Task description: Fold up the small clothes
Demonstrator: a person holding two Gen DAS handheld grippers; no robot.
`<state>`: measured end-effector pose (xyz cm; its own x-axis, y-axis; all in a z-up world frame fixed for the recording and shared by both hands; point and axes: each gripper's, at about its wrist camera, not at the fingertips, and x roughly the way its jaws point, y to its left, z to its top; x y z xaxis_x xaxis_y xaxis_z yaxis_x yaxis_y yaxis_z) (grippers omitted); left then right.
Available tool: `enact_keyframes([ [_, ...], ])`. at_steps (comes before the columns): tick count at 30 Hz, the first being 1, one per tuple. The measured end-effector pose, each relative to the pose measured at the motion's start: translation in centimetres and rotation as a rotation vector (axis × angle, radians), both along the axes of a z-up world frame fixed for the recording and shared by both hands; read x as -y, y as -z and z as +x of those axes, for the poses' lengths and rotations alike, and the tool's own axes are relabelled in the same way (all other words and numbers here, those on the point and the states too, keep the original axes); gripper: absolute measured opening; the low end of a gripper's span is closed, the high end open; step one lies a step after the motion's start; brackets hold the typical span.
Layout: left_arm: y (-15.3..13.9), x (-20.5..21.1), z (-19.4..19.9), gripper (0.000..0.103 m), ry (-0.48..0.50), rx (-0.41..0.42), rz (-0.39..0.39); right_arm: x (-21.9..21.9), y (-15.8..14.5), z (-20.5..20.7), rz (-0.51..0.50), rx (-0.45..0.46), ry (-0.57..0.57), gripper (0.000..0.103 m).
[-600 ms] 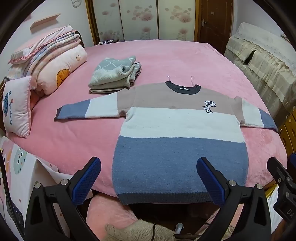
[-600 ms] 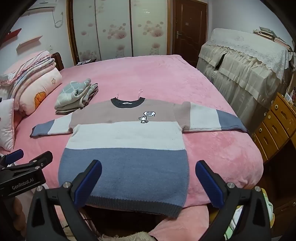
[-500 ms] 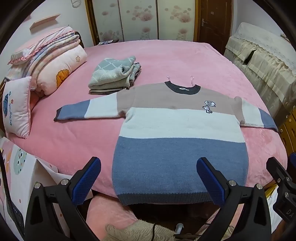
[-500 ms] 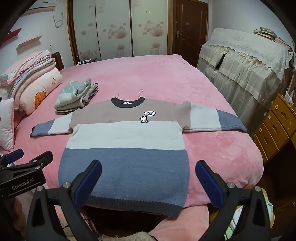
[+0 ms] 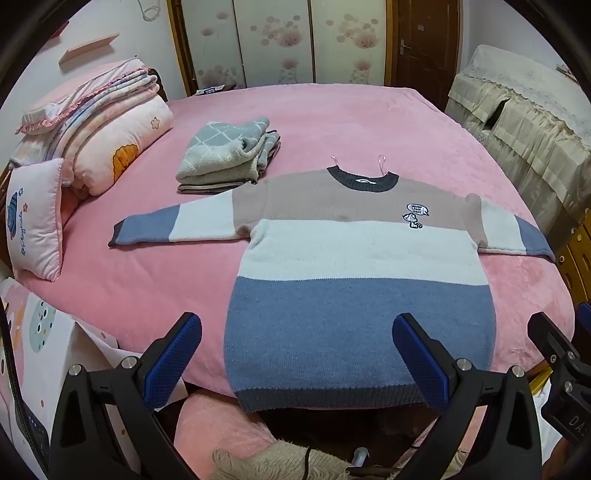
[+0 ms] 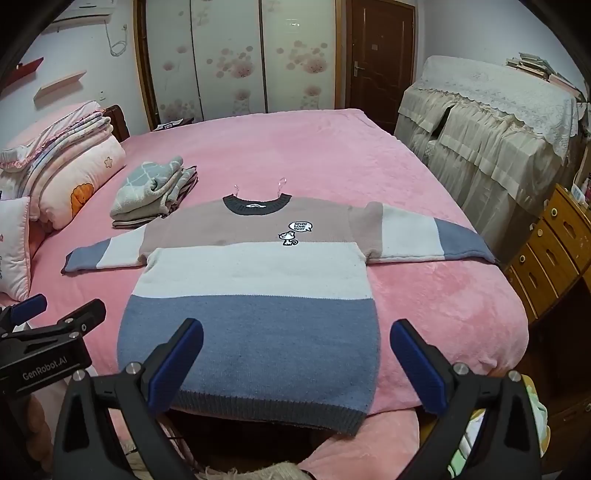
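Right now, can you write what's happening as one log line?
stage: before first fold | striped sweater: flat on pink bed, sleeves spread | left gripper: open, empty | right gripper: open, empty

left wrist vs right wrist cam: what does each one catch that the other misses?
Left wrist only: the small pink pillow in full with its print, and the patterned bedding draped below the bed's near left corner.

Right wrist only: the wooden drawers, the books stacked atop the lace-covered furniture, and the wall air conditioner.

Both: the striped sweater lying flat and unfolded on the pink bed, the folded grey clothes, the stacked quilts, and each open gripper, left gripper and right gripper, holding nothing.
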<state>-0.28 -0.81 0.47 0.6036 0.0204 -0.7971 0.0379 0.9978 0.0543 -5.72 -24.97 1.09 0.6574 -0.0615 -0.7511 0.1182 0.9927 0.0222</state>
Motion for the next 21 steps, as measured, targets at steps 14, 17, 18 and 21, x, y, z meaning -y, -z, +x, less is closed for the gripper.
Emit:
enact_keyframes([
  [14, -0.8, 0.7, -0.7, 0.103, 0.067, 0.04, -0.023, 0.1, 0.0, -0.1, 0.006, 0.005, 0.0, 0.102],
  [17, -0.8, 0.8, -0.8, 0.103, 0.067, 0.04, -0.023, 0.1, -0.1, -0.1, 0.006, 0.005, 0.0, 0.102],
  [18, -0.8, 0.8, -0.8, 0.103, 0.067, 0.041, -0.023, 0.1, -0.1, -0.1, 0.006, 0.006, -0.001, 0.102],
  [21, -0.7, 1.0, -0.8, 0.103, 0.066, 0.035, -0.021, 0.2, -0.1, -0.2, 0.007, 0.006, 0.0, 0.102],
])
